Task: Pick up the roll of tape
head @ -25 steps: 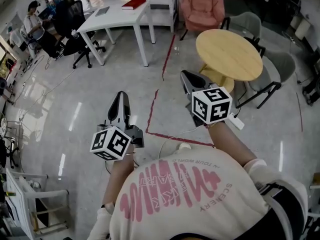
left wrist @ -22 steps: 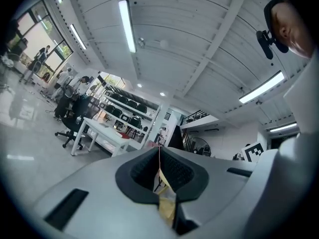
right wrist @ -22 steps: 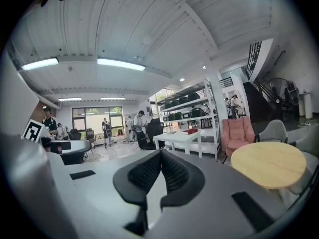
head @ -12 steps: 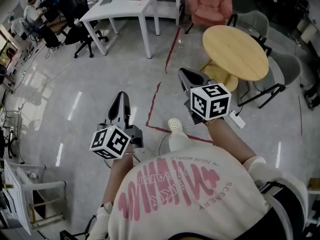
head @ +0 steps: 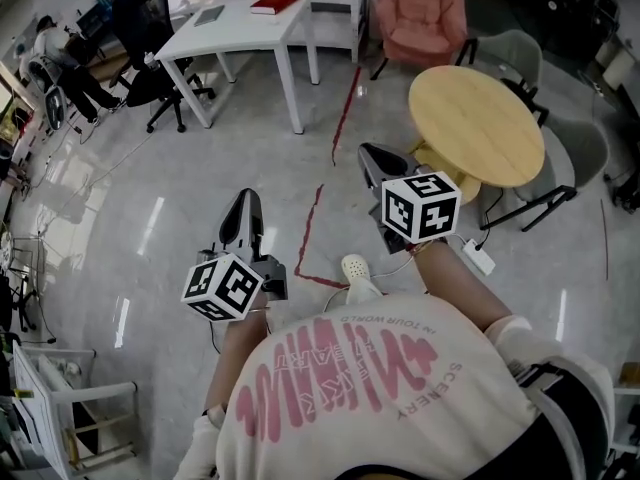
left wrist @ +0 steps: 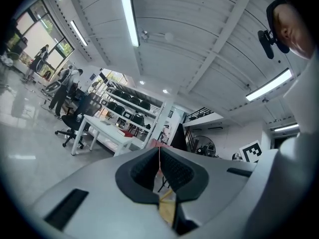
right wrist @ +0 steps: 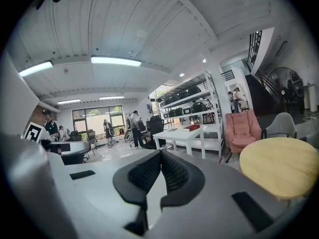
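Note:
No roll of tape shows in any view. In the head view my left gripper is held out level over the grey floor, jaws together with nothing between them. My right gripper is held out beside it, nearer the round wooden table, and it too is shut and empty. The left gripper view has the left gripper with its dark pads touching, and the right gripper view has the right gripper the same way. Each carries its marker cube.
A white desk with a red book stands ahead on the left, a pink armchair ahead, grey chairs around the round table. Red floor tape, a white power strip and my shoe lie below. Seated people and black office chairs are far left.
The person has stepped forward: the floor and furniture have shifted in the head view and a white shoe has come into sight between the grippers. Both grippers stayed shut.

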### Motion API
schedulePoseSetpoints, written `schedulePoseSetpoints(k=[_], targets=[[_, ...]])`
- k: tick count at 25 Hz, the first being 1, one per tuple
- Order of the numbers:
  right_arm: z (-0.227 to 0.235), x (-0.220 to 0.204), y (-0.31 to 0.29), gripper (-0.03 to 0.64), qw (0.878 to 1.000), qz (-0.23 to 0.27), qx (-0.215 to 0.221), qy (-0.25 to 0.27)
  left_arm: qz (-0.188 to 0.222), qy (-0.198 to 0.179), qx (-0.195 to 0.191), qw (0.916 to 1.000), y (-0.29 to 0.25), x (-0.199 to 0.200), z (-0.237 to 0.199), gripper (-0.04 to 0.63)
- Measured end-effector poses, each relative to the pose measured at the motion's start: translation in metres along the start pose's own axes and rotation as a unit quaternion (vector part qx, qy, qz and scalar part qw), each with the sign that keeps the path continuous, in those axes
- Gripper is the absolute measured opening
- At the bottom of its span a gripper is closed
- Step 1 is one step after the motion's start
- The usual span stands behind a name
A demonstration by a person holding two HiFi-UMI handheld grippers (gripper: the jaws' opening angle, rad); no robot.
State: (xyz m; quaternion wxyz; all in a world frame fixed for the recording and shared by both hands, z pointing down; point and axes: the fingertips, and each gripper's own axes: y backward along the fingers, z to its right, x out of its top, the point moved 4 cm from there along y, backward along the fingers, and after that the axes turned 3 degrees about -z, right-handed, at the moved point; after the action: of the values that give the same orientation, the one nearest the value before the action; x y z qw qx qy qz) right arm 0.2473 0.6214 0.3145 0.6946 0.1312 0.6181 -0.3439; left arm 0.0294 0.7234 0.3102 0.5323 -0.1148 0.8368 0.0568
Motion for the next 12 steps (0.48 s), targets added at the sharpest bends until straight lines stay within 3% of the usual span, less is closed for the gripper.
schedulePoseSetpoints(k=[12], targets=[[0.083, 0.072, -0.121, 0.015, 1.0, 0.002, 0.02, 0.008, 0.02, -0.01, -0.002, 0.9998, -0.147, 0.049, -0.027, 0.025]])
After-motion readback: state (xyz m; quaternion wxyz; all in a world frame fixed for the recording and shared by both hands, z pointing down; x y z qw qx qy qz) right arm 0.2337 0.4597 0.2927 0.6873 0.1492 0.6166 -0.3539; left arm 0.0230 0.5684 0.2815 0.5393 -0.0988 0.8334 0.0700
